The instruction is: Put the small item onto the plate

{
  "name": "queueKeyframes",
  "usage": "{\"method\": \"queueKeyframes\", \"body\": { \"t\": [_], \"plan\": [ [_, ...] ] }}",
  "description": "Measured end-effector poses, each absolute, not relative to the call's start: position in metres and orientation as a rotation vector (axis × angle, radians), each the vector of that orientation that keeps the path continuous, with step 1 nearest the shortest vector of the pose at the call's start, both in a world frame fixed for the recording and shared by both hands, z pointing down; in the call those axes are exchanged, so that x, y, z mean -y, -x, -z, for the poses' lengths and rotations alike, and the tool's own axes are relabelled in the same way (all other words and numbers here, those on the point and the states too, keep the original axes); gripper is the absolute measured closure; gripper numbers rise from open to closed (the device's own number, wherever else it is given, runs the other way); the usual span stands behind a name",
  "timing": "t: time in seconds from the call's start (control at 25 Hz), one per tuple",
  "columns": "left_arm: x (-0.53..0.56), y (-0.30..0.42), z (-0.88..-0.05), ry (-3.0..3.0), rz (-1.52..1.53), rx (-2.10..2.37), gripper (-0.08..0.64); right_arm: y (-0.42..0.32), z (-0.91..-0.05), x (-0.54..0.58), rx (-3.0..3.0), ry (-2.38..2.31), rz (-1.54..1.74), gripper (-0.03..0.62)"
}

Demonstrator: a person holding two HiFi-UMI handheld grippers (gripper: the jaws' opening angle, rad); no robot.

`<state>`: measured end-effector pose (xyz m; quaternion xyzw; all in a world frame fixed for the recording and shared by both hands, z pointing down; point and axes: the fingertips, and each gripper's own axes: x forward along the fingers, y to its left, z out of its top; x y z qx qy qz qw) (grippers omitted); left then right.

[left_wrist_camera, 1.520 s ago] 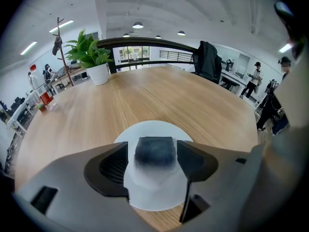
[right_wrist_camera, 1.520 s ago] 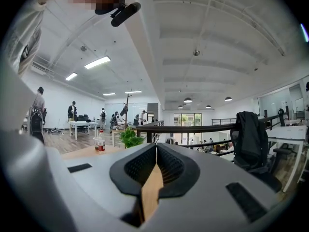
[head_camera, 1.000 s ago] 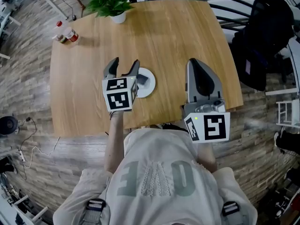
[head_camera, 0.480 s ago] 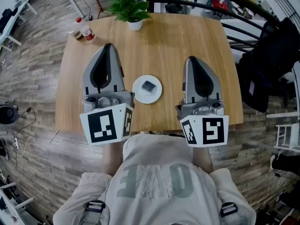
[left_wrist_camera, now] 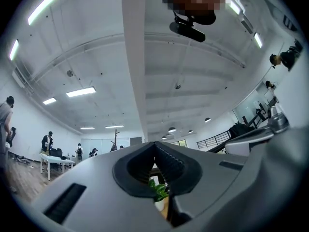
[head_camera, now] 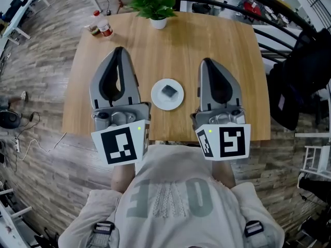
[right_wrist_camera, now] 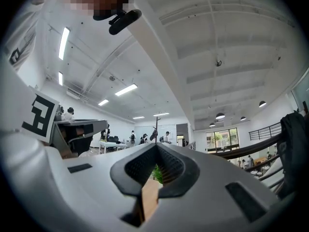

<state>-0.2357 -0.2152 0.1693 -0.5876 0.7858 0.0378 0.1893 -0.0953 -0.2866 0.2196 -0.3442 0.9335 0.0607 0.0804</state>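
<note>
L gripper (grey two-jaw tool w/ marker cube) [head_camera: 120,53]: jaws pressed together, nothing btwn them; held over the table's near-left part, well clear of the plate.
R gripper (same grey build) [head_camera: 207,64]: jaws also pressed together, empty; just right of the plate.
Small item (dark grey, flat, squarish block) [head_camera: 169,91]: lies on the plate, about centre, so task looks done.
Plate (small round white dish) [head_camera: 158,101]: on the table btwn the two grippers.
Handling (est.): prob. light & stiff, low profile; pinch across two opposite side edges, coming from above. White plate could slide if nudged.
Table (light wood top) [head_camera: 217,35]: far edge carries a green plant in a white pot [head_camera: 155,6] & small bottles [head_camera: 101,27].
Hard to tell: item's material & thickness too small to read. Both gripper views tilt up at the ceiling, so neither shows plate or item. Marker cubes hide the table's near edge.
</note>
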Motion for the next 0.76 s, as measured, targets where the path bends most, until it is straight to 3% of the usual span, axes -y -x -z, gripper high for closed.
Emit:
{"method": "queueKeyframes", "body": {
  "t": [0.76],
  "plan": [
    [0.2097, 0.245, -0.1728, 1.686, -0.143, -2.219, 0.551, 0.1005, -0.2259, 0.2872, -2.812, 1.032, -0.193, 0.575]
  ]
}}
